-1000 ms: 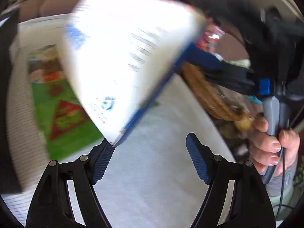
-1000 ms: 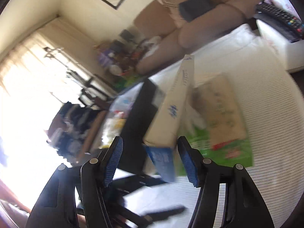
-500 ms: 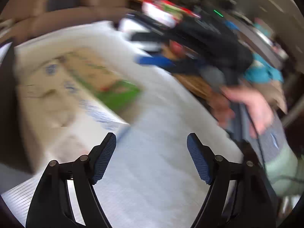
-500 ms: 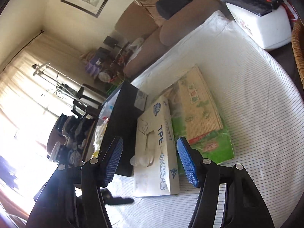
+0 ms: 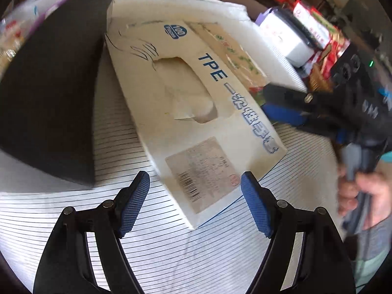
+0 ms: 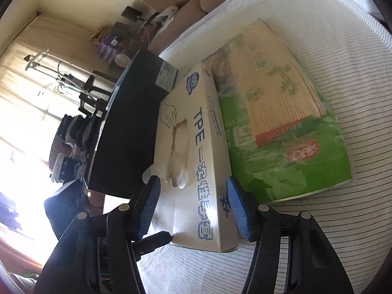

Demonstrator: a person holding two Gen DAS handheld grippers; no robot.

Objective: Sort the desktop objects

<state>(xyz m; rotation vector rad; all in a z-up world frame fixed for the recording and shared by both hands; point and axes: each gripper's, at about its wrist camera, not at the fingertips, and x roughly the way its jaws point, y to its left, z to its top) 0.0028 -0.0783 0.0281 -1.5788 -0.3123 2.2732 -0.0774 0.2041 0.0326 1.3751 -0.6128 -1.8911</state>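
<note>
A cream glove box marked TPE (image 5: 196,112) lies flat on the striped tablecloth, between a black box (image 5: 54,93) and a green bamboo-mat pack (image 6: 281,127). My left gripper (image 5: 194,203) is open, its jaws just short of the box's near corner. My right gripper (image 6: 193,208) is open and straddles the near end of the glove box (image 6: 196,161) without holding it. The black box also shows in the right wrist view (image 6: 129,127). The right gripper also shows in the left wrist view (image 5: 289,107), beside the box's right edge.
A white box with a remote on it (image 5: 286,36) and red packages (image 5: 316,27) stand at the far right. A wicker basket (image 5: 316,80) sits behind the right gripper. A sofa (image 6: 196,7) lies beyond the table. Bare striped cloth (image 6: 343,49) lies right of the pack.
A second ago the glove box was held tilted in the air. It now lies flat beside the bamboo pack, and both grippers are open near it.
</note>
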